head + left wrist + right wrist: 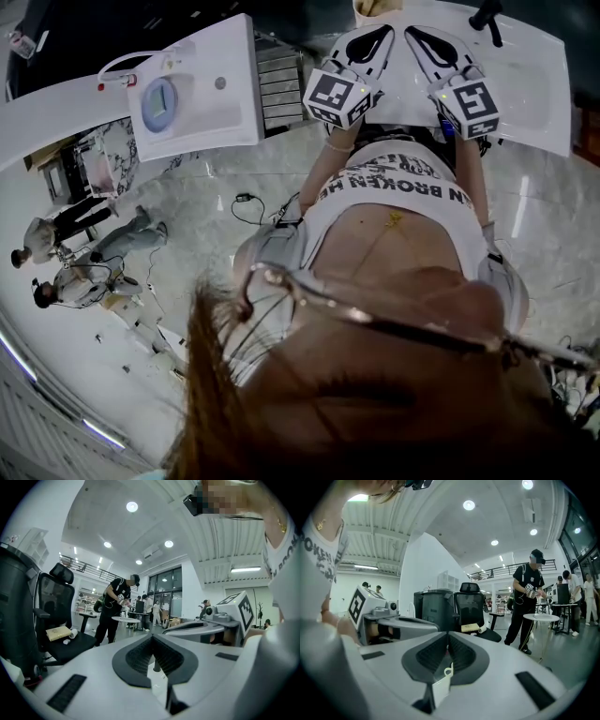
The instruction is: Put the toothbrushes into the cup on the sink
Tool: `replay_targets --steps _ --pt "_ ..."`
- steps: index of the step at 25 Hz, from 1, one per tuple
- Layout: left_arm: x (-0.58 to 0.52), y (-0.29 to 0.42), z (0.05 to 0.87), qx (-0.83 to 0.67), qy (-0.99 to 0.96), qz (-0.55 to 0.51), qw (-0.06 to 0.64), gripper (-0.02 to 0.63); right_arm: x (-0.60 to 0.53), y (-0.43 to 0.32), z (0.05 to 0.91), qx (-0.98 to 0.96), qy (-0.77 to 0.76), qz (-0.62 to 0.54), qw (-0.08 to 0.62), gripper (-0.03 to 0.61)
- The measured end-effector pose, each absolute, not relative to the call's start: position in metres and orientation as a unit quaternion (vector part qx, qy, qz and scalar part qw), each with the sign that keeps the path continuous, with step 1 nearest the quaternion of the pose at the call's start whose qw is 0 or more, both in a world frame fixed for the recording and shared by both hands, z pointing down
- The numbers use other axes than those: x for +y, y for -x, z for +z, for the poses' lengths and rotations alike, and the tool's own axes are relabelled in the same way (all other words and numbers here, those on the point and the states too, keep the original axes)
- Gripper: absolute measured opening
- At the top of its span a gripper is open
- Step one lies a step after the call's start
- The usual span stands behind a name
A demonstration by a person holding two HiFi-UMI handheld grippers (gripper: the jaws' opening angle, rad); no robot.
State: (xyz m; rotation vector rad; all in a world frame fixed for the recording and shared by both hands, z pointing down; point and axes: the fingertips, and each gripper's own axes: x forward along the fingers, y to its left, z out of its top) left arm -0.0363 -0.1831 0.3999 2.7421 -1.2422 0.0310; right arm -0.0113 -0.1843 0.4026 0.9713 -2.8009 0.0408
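Both grippers are closed with nothing between their jaws. The left gripper [382, 32] and right gripper [414, 34] are held side by side, close to the person's chest, tips angled toward each other over the white counter [530, 66]. The cup [375, 7] stands on that counter at the head view's top edge, just beyond the left gripper's tips and near the right gripper's. The frame cuts it off, so I cannot tell whether toothbrushes are inside. Each gripper view looks level across the room, past the other gripper, to an office chair [471, 609].
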Motion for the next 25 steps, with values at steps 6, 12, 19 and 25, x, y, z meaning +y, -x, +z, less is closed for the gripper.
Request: replay_targets --steps 6,12,19,25 --pt "-0.1849 0.0392 0.3991 -0.419 -0.905 0.009 0.068 0.014 -0.1853 0.011 0.405 -0.941 -0.323 0.011 0.101 0.031" --pt "-0.1861 0.038 0.4055 -0.42 -0.905 0.012 0.072 0.014 -0.1837 0.0069 0.4085 -0.941 -0.32 0.012 0.106 0.031" --pt "-0.1859 0.0378 0.4043 -0.416 -0.906 0.009 0.078 0.014 -0.1845 0.0053 0.4079 -0.939 -0.325 0.014 0.111 0.031" --pt "-0.1837 0.0372 0.4071 -0.414 -0.907 0.012 0.08 0.014 -0.1826 0.0047 0.411 -0.939 -0.325 0.014 0.115 0.031"
